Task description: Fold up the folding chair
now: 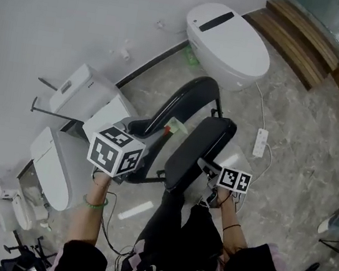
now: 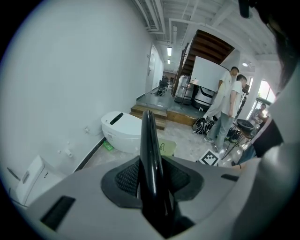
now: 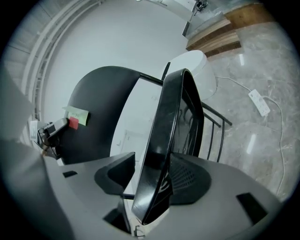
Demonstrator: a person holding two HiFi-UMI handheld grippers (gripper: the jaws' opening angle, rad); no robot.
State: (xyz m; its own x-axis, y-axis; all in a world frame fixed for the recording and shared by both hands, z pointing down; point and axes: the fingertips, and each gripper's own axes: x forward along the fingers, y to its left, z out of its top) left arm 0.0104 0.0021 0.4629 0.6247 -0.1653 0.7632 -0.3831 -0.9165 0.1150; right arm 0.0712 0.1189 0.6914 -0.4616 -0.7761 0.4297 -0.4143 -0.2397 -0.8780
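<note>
Left gripper view: the left gripper [image 2: 151, 182] jaws pinch the thin chair back [image 2: 149, 140], which sticks up toward 12 o'clock. The right gripper [image 3: 155, 180] jaws, wider apart, squeeze the chair seat [image 3: 173, 117] by its edge.

White wall [image 1: 62, 8], grey marble floor [image 1: 306, 152] — a white toilet [image 1: 227, 42] near wooden steps [image 1: 304, 38]

the marbled grey stone floor [image 1: 308, 133] carries a white toilet [image 1: 230, 43] by the wall, a white power strip [image 1: 260, 142] with its cord, wooden steps [image 1: 304, 35], and white toilet units [image 1: 84, 94] at left.
</note>
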